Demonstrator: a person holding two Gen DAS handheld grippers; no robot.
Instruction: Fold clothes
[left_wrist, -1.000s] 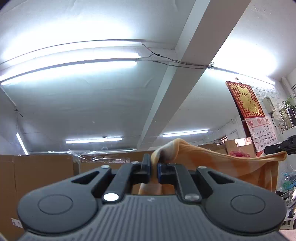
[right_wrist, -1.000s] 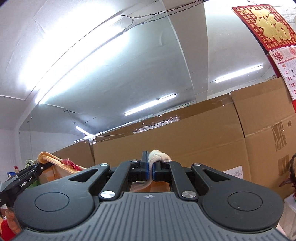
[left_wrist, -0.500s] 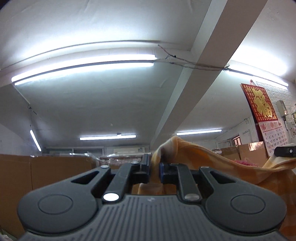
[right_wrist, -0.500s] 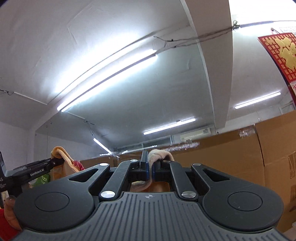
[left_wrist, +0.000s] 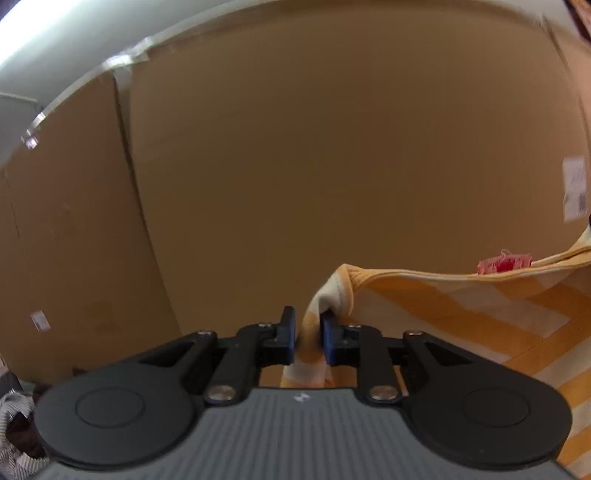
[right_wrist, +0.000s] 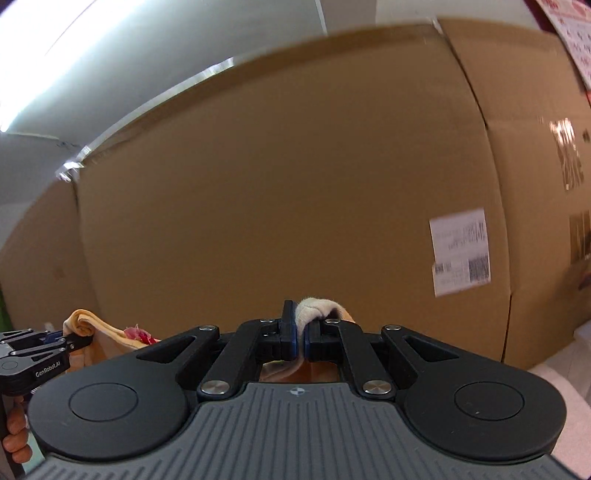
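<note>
A: What fills the background?

B: Tall brown cardboard boxes (right_wrist: 280, 192) form a wall across the far side, smooth-faced, with shiny tape along the top edges and a white shipping label (right_wrist: 461, 252) stuck at the right.

A: And the garment?

B: An orange-and-cream striped cloth (left_wrist: 461, 314), soft knit, hangs stretched between the two tools, its top hem running off to the right in the left wrist view. A small red tag (left_wrist: 504, 264) sits on that hem.

A: The left gripper?

B: The left gripper (left_wrist: 308, 334) has its blue-padded fingers (left_wrist: 289, 332) parted only by the bunched corner of cloth pinched between them.

A: The right one?

B: The right gripper (right_wrist: 300, 338) is nearly closed, clamping a thin cream fold that pokes up above its tips. At its far left the other tool is visible with a person's fingertips (right_wrist: 14, 435) on the handle.
</note>
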